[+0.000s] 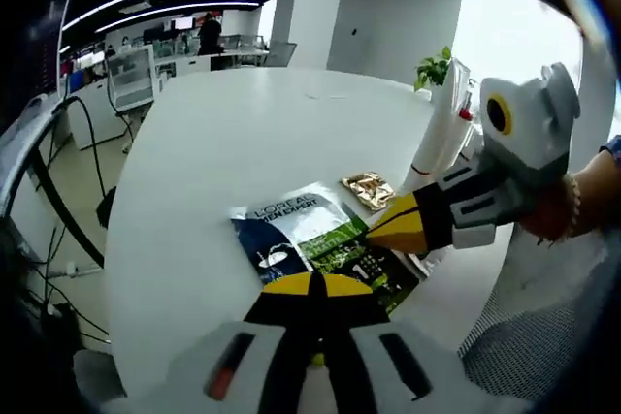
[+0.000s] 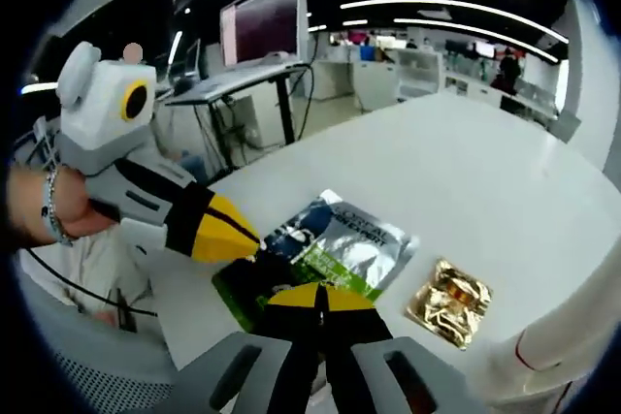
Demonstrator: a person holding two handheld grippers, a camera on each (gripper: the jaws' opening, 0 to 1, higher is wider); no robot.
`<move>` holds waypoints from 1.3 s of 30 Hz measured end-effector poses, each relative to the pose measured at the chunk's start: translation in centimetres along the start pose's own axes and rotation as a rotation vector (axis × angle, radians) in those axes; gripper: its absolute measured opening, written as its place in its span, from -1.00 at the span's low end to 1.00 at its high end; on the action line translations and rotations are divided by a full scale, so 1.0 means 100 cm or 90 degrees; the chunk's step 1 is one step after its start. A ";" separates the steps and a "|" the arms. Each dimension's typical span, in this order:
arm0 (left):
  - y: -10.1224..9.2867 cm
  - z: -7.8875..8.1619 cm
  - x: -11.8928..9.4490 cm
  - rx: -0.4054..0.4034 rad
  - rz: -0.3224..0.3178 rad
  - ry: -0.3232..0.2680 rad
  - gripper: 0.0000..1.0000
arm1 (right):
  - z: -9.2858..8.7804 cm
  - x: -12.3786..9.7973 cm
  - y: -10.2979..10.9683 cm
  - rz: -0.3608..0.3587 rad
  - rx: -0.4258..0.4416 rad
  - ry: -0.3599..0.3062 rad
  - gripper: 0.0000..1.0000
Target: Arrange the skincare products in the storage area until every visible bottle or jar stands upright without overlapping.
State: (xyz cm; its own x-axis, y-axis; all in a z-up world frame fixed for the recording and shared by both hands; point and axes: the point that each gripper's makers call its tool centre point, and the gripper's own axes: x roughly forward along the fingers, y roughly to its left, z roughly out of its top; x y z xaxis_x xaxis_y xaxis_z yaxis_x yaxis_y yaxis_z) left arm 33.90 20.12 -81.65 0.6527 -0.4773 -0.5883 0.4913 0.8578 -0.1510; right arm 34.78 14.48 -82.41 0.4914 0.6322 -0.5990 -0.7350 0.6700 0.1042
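- Both the L'Oréal sachet and the small gold packet lie flat on the white table, so nothing stands upright yet; the arranging looks barely begun
- Left gripper: jaws together, tips at the sachet's near edge; whether it pinches the sachet I cannot tell
- Right gripper: jaws together, likewise over the sachet
- No bottles, jars or storage container to report
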 end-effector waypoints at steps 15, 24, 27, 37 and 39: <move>-0.041 0.094 -0.082 0.058 -0.004 -0.213 -0.70 | 0.081 -0.156 0.038 0.205 -0.144 -0.165 -1.00; -0.034 0.095 -0.116 0.008 0.065 -0.259 -0.45 | 0.050 -0.269 -0.052 -0.002 -0.083 -0.281 -0.96; -0.029 0.092 -0.125 -0.019 0.099 -0.284 -0.04 | 0.033 -0.304 -0.088 -0.100 -0.052 -0.333 -0.44; -0.054 0.077 -0.130 -0.079 0.156 -0.343 0.77 | -0.039 -0.343 -0.147 -0.319 0.116 -0.436 0.98; -0.065 0.071 -0.124 -0.083 0.155 -0.325 0.77 | -0.048 -0.327 -0.139 -0.293 0.116 -0.397 0.97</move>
State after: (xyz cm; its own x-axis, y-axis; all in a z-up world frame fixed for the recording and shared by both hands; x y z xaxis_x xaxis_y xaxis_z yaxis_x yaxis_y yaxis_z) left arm 26.70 19.11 -67.71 0.9494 -0.2667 -0.1657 0.2378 0.9554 -0.1751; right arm 26.66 -17.35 -68.04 0.9379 0.3410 -0.0636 -0.3325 0.9360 0.1153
